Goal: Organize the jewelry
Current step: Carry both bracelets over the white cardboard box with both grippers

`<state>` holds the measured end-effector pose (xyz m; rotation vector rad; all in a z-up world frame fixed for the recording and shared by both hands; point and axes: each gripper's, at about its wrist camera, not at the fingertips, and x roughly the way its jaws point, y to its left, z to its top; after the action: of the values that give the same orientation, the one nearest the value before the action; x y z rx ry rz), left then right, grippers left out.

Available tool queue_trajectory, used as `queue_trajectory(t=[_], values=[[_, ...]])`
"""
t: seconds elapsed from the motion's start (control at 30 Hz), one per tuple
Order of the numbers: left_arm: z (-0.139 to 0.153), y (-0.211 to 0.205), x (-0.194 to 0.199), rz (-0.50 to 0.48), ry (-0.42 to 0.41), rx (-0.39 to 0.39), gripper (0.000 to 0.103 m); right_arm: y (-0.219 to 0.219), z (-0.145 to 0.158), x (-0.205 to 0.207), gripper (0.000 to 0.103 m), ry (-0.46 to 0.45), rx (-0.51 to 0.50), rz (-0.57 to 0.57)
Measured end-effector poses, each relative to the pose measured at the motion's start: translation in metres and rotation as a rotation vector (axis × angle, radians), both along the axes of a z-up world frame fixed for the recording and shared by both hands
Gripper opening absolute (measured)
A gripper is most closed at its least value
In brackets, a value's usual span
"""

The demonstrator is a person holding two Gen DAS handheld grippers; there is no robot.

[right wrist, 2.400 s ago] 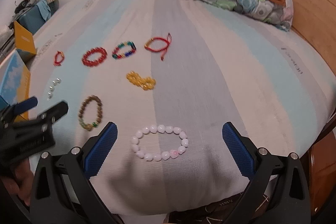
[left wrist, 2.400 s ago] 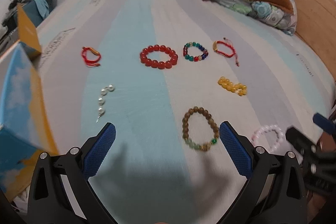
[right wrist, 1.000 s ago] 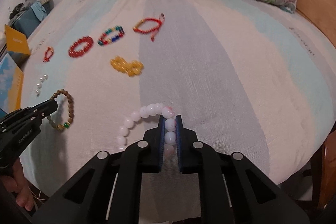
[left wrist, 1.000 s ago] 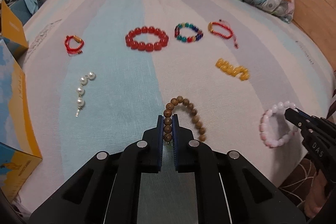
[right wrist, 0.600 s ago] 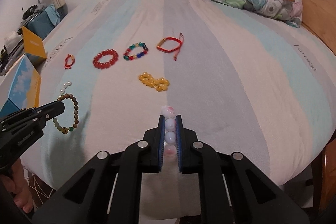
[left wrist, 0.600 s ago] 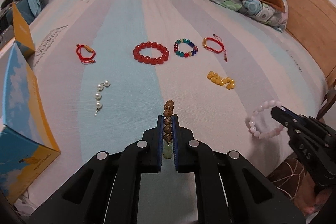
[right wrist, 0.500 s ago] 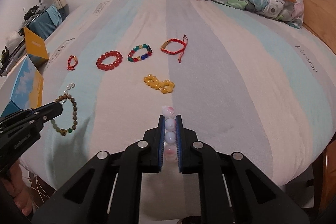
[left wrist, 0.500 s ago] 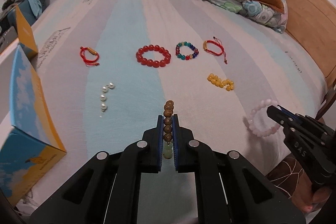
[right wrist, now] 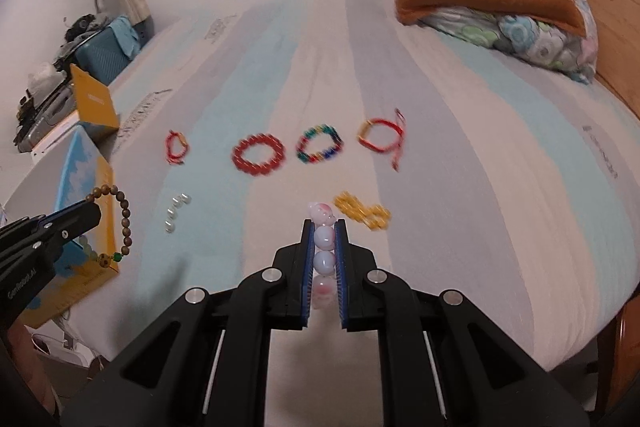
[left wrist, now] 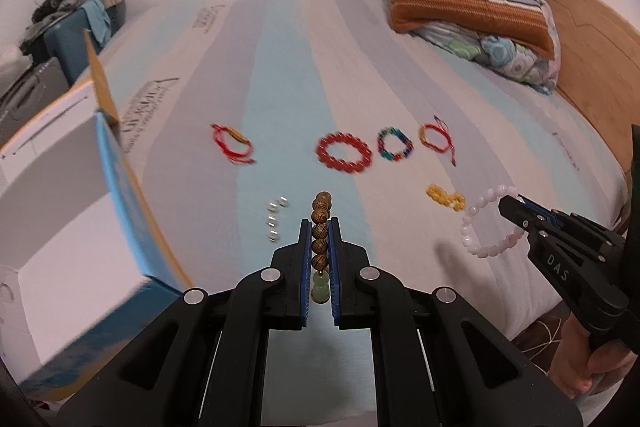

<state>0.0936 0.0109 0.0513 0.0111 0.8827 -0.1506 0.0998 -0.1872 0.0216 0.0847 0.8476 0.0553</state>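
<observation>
My left gripper point(left wrist: 320, 227) is shut on a brown wooden bead bracelet point(left wrist: 321, 223) and holds it above the bed; it also shows in the right wrist view point(right wrist: 116, 223) hanging beside the open box point(right wrist: 76, 227). My right gripper point(right wrist: 324, 227) is shut on a pale pink bead bracelet point(right wrist: 323, 243), which hangs in the air in the left wrist view point(left wrist: 480, 227). On the striped bedsheet point(left wrist: 288, 75) lie a red cord bracelet point(left wrist: 232, 145), a red bead bracelet point(left wrist: 344, 153), a multicolour bead bracelet point(left wrist: 394, 143), a red-gold cord bracelet point(left wrist: 436, 137), a yellow bead bracelet point(left wrist: 444, 195) and a short pearl strand point(left wrist: 275, 219).
An open blue and orange cardboard box point(left wrist: 64, 211) stands at the bed's left edge, white inside. Folded blankets and a pillow point(left wrist: 472, 3) sit at the far right by a wooden headboard point(left wrist: 592, 55). A blue suitcase point(right wrist: 108, 55) stands beyond the bed's left side.
Both grippers closed on their bracelets and lifted them off the sheet. Since then both have risen and swung left, the box now closer to the left gripper.
</observation>
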Motion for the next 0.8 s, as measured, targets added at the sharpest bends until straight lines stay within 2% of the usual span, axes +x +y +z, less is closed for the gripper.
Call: queue_trajectory(t=[0.27,0.5,0.8], values=[[0.026,0.056,0.000,0.088,-0.029,0.002,0.007,0.053,0.033,0.020,0.009,-0.047,-0.024,0.064],[0.042,0.117,-0.012,0.194,-0.042,0.014,0.007,0.121,0.058,0.031,0.009,-0.092,-0.035,0.162],[0.046,0.206,-0.043,0.358,-0.023,0.029,0.007,0.221,0.085,0.021,0.009,-0.148,0.011,0.362]])
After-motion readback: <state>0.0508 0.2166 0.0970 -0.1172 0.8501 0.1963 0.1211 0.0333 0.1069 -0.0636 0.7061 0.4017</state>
